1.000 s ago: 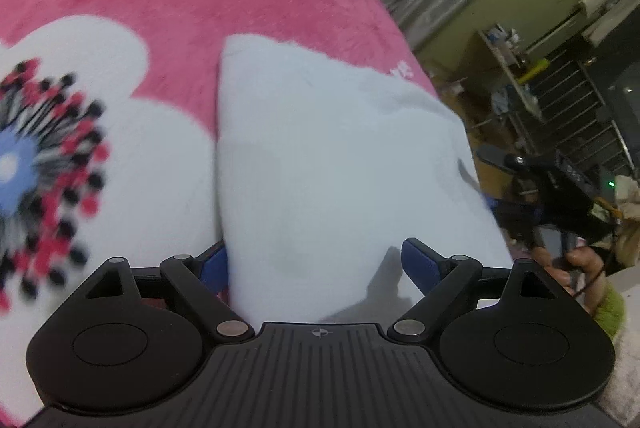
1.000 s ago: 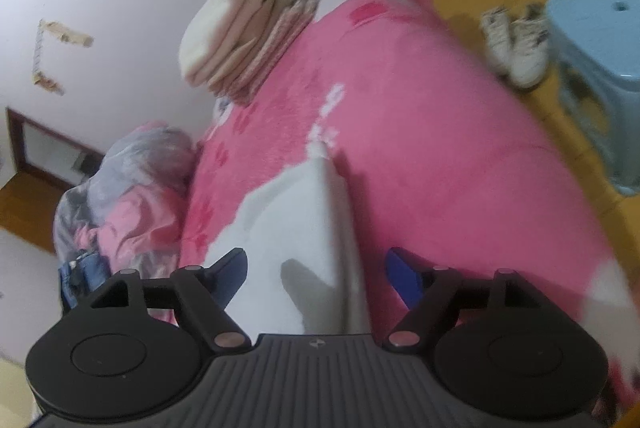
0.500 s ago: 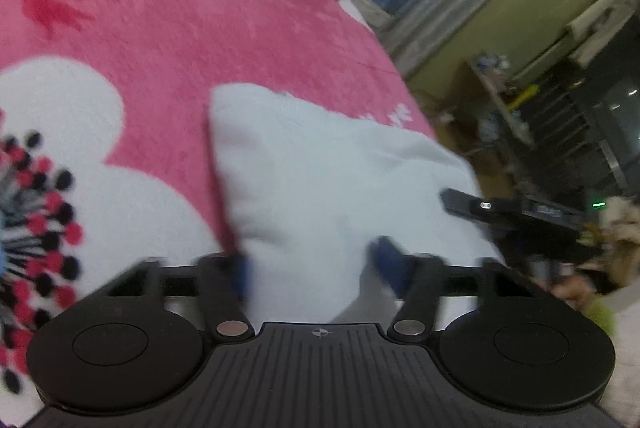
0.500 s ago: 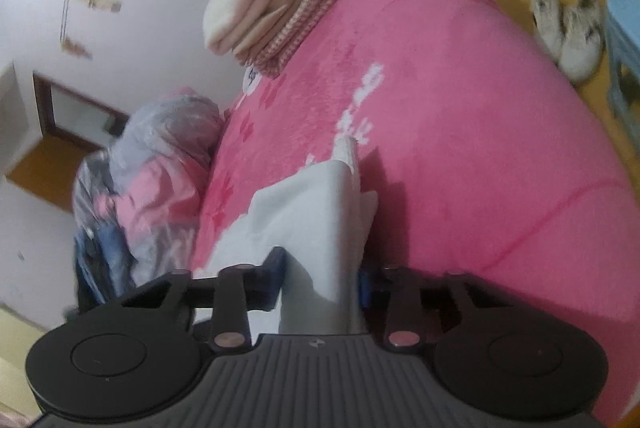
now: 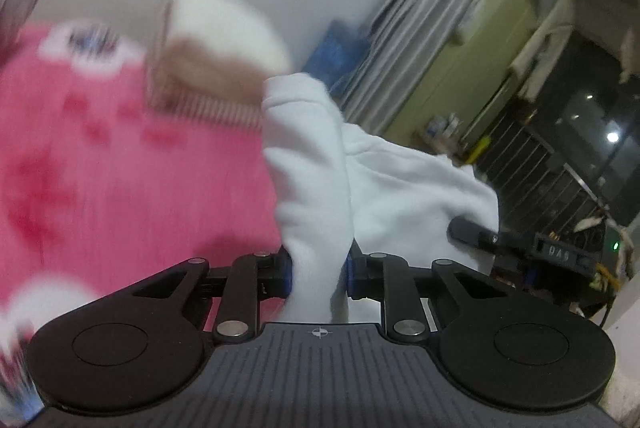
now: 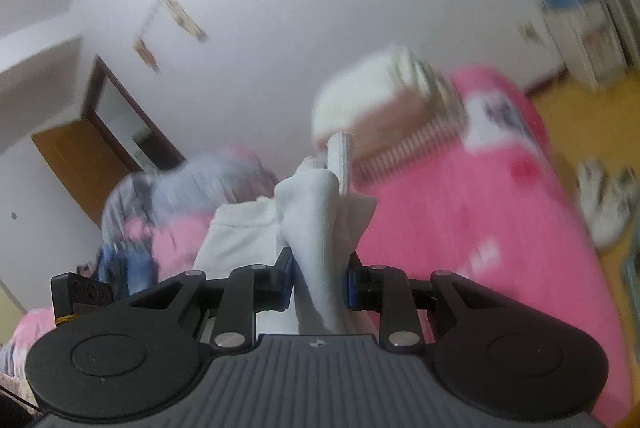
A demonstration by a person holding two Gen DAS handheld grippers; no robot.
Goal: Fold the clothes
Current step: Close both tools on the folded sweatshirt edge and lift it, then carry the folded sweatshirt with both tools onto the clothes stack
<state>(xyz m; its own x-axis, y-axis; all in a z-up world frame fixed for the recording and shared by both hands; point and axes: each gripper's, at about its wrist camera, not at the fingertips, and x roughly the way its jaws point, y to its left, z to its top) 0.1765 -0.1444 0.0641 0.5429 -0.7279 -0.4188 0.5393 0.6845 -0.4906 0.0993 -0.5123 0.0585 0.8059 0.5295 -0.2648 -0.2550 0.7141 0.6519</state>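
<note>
In the left wrist view, a pink blanket (image 5: 120,187) with darker red prints covers the bed on the left, blurred by motion. Farther back on it, against the white wall, sits a stack of folded clothes (image 5: 216,59), cream on top with a striped piece at the bottom. Right of the stack, a white garment (image 5: 320,187) rises from the left tongs (image 5: 318,270): a bunched fold stands between the blue pads, whose jaws are closing on it and already press the cloth from both sides. The rest of the garment spreads to the right, where the black tip of the right tongs (image 5: 480,234) pokes out from under its far edge. Grey curtains (image 5: 416,27) and a yellow-green cabinet (image 5: 480,67) fill the far right.

In the right wrist view, a loose heap of grey, pink and blue clothes (image 6: 160,211) lies at the left, with a brown door frame (image 6: 100,115) behind it. In the middle, the right tongs (image 6: 320,286) pinch another bunched part of the white garment (image 6: 316,228); their jaws are closing too, pads tight on the cloth, and the fabric sticks up in front of the folded stack (image 6: 384,99). The pink blanket (image 6: 460,228) runs on to the right, and white shoes (image 6: 604,203) lie on the wooden floor (image 6: 580,95) beyond the bed's edge.
</note>
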